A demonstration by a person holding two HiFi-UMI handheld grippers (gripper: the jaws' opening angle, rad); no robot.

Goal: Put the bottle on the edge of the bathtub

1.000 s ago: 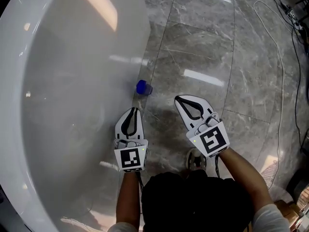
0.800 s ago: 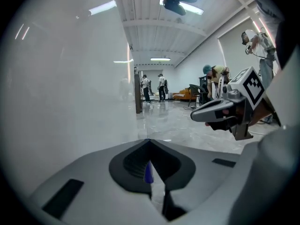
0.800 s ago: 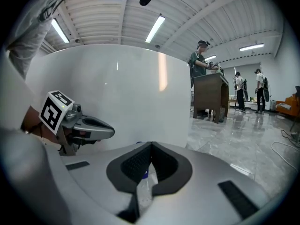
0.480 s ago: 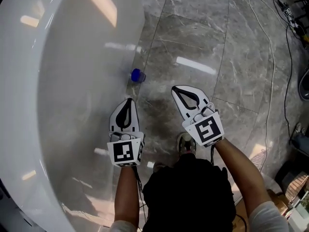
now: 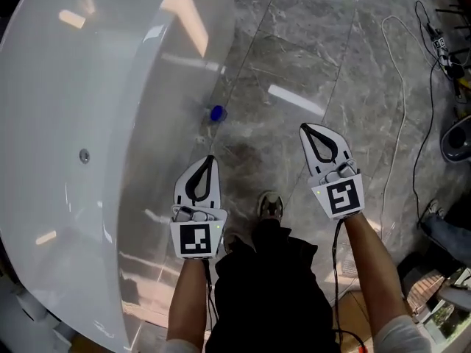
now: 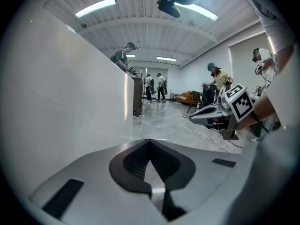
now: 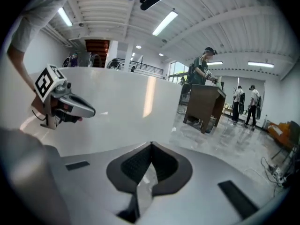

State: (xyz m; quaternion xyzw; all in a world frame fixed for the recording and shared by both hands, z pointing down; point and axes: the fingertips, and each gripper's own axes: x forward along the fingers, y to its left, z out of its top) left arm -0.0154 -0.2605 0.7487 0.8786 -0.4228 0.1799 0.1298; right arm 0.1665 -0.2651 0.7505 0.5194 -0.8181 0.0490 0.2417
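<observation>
Our left gripper (image 5: 211, 159) has its jaws together on nothing, and our right gripper (image 5: 305, 128) is likewise closed and empty. Both hang above the floor (image 5: 309, 57). The bottle (image 5: 216, 113), marked by its blue cap, sits on the floor just beside the bathtub (image 5: 103, 123), ahead of our left gripper. We judge it is not yet fetched, so the jaws must part first

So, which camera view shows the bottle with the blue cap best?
The head view: the bottle is on the floor beside the bathtub, seen from above. Neither gripper view shows it.
</observation>
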